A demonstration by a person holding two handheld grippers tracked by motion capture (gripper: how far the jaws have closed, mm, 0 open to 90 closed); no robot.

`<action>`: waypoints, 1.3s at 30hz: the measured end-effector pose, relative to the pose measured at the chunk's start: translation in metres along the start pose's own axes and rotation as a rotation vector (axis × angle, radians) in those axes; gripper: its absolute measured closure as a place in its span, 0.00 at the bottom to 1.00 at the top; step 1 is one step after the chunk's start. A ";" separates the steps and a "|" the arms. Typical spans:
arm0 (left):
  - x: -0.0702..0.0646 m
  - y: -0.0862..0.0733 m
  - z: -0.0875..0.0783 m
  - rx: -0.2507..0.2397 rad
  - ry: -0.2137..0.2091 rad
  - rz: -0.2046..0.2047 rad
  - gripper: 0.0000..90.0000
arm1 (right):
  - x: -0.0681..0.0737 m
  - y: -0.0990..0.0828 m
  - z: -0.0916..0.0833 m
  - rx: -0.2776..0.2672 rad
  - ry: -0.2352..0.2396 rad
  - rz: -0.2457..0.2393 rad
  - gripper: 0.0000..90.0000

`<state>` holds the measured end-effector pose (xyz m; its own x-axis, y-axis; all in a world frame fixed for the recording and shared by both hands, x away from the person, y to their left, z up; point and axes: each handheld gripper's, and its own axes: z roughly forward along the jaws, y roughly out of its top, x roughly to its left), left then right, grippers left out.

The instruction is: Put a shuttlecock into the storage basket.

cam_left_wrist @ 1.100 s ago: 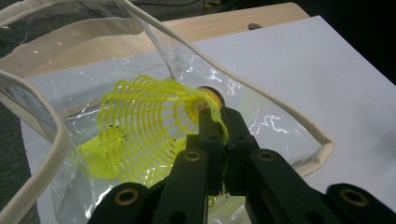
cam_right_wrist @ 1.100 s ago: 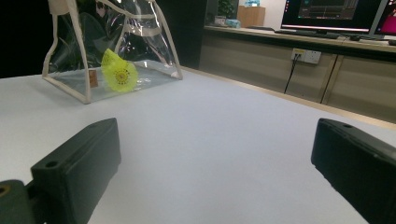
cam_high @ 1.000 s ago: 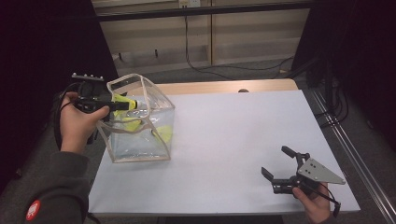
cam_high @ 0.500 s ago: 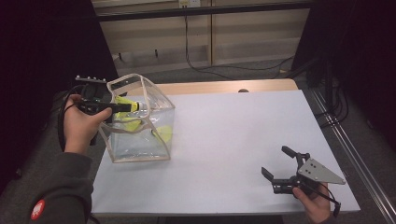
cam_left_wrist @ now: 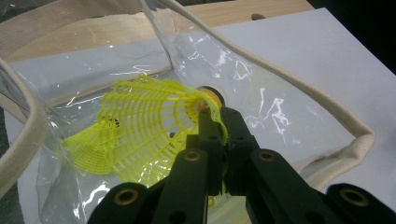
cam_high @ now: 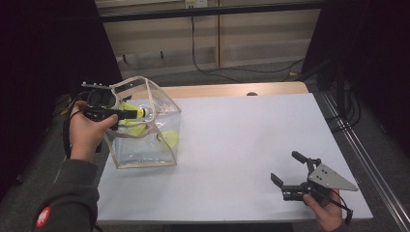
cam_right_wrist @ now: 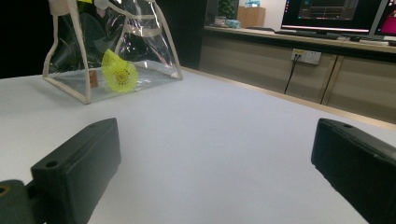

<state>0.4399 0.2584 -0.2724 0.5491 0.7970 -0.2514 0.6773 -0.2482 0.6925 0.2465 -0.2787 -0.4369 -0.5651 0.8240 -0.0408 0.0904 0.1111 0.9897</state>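
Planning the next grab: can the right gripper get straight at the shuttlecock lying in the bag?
Probably not. The right gripper sits open across the table, and the bag's clear wall stands between it and that shuttlecock.

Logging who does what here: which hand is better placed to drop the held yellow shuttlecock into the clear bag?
Left. Its tool is shut on the yellow shuttlecock right at the clear bag mouth; the right tool sits open, far across the table.

Bag at my left, free gripper at my right.
My left gripper (cam_high: 126, 114) holds a shuttlecock (cam_left_wrist: 149, 128) inside the bag (cam_high: 164, 104); my right gripper (cam_high: 290, 171) sits well apart on the table (cam_high: 241, 140).
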 end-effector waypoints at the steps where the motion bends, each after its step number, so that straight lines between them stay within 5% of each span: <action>1: 0.000 0.000 0.000 0.000 0.000 0.000 0.98 | 0.000 0.000 0.000 0.000 0.000 0.000 0.01; 39: 0.009 -0.009 0.005 0.002 0.010 -0.007 0.97 | 0.000 0.000 0.000 -0.001 0.002 0.000 0.01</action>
<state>0.4407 0.2652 -0.2844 0.5398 0.8040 -0.2495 0.6821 -0.2442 0.6892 0.2463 -0.2784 -0.4367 -0.5669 0.8228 -0.0410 0.0895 0.1109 0.9898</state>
